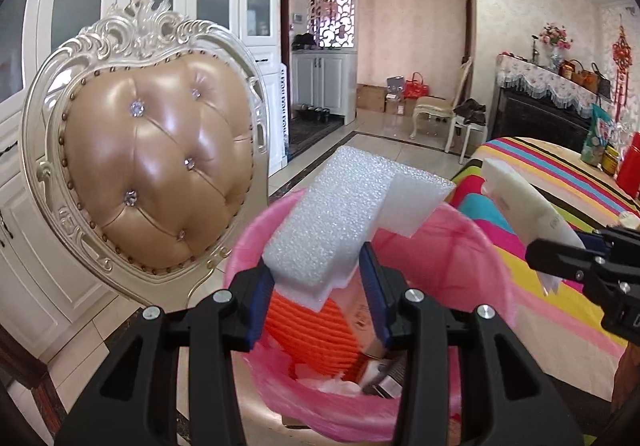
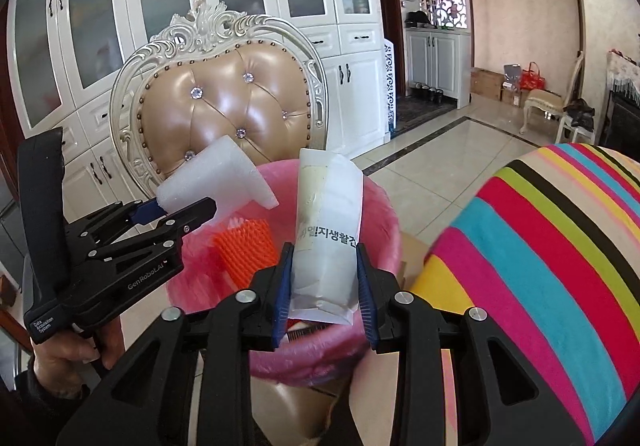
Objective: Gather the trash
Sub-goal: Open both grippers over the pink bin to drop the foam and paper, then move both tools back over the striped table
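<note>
A trash bin lined with a pink bag (image 1: 472,258) (image 2: 380,206) stands on a chair seat below both grippers. It holds an orange ribbed piece (image 1: 316,338) (image 2: 248,250) and other scraps. My left gripper (image 1: 318,298) (image 2: 180,212) is shut on an L-shaped white foam block (image 1: 336,218) (image 2: 216,178) and holds it over the bin. My right gripper (image 2: 325,294) (image 1: 560,266) is shut on a white wrapper tube with Korean print (image 2: 326,234) (image 1: 524,202), also over the bin.
An ornate chair back with tan tufted leather (image 1: 156,166) (image 2: 236,114) rises just behind the bin. A table with a bright striped cloth (image 1: 560,174) (image 2: 552,246) is at the right. White cabinets (image 2: 200,6) line the back wall.
</note>
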Motion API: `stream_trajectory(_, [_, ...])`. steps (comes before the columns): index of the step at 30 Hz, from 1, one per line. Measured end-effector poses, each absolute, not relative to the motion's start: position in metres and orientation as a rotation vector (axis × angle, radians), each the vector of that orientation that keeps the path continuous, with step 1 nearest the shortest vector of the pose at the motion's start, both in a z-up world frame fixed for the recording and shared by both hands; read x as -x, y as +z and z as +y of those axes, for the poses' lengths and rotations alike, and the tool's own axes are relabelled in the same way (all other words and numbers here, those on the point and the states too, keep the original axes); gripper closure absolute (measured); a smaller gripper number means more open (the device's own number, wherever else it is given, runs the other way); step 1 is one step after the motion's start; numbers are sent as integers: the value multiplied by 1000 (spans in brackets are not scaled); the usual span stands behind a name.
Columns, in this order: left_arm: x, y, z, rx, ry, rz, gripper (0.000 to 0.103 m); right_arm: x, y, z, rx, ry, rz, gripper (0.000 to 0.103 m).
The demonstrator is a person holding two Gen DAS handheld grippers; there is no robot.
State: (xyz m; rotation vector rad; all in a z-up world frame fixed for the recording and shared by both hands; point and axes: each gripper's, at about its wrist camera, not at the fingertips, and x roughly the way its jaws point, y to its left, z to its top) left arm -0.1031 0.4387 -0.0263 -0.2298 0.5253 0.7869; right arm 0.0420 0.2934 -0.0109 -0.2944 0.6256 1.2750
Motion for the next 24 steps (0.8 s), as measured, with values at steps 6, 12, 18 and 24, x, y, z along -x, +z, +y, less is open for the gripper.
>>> stream_trajectory(6, [98,-31,453,211,824,530,39,-48,-17,307,311,1271,611,31])
stream_trajectory(12, [102,-33,448,204,842,527,29,-65,-15,275,266,1236,611,31])
stream_trajectory(18, [86,-25,420,160,833,511,12,-83,-10,226,266,1159,586,29])
stream_trajectory(24, [53,-13,373,97,763,506,5,-103,0,172,244,1075,556,22])
